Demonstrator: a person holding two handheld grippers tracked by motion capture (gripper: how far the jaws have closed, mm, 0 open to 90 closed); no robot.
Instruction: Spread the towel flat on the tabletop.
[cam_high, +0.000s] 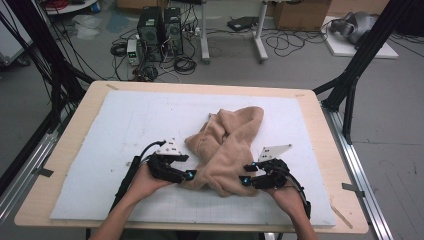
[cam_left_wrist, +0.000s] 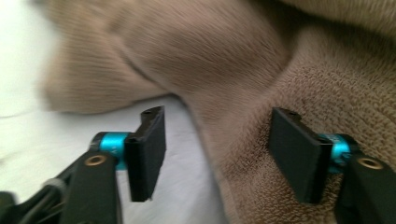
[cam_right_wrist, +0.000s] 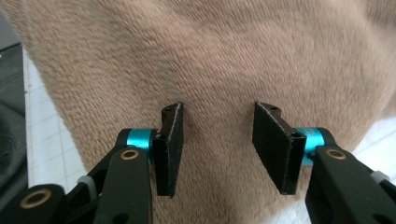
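A tan fleece cloth (cam_high: 225, 145) lies crumpled on the white mat (cam_high: 125, 130), right of centre. My left gripper (cam_high: 192, 175) sits at the cloth's near left edge. In the left gripper view, its jaws (cam_left_wrist: 217, 154) stand apart astride that edge of the cloth (cam_left_wrist: 210, 56): one pad is over the bare mat, the other over the fabric. My right gripper (cam_high: 245, 179) is at the near right end of the cloth. In the right gripper view, its jaws (cam_right_wrist: 218, 147) are apart just above the cloth (cam_right_wrist: 210, 56), and no fold is pinched between the pads.
The mat covers most of a wooden table (cam_high: 75, 125). Black frame posts (cam_high: 350, 85) stand at the table's far right corner and along its left side. On the floor beyond are computer towers (cam_high: 160, 30) and loose cables.
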